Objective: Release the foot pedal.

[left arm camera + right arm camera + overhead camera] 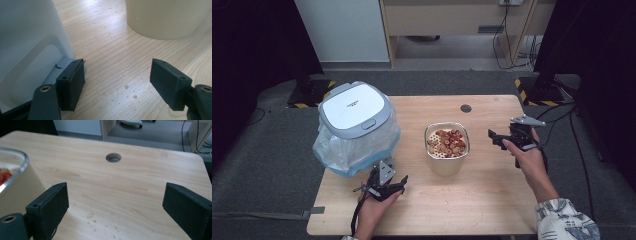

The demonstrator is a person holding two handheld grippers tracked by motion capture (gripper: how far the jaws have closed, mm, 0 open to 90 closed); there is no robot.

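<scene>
- Left gripper [398,181] is seen in the high view at the near left of the desk [492,200], held low by the left hand [374,205], just in front of the bin.
- Its jaws stand apart with nothing clamped; in the left gripper view bare wood lies between them, and one jaw sits against the base of the bin [32,57].
- The bin [354,125] stands at the left of the desk – a white lid [352,109] with a grey-blue rim, a clear bag [332,152] hanging out around its sides.
- The container [447,147] – cream-walled, with a metal rim – stands upright near the middle of the desk, filled with reddish-brown pieces [447,141]. It is touched by neither gripper.
- Right gripper [493,137] is held by the right hand [529,160] just to the right of the container, pointed towards it.
- Its jaws are wide apart and empty; in the right gripper view the container's wall [17,192] is seen beside one jaw, apart from it.
- A round cable hole [113,157] is noted in the desk beyond the right gripper.
</scene>
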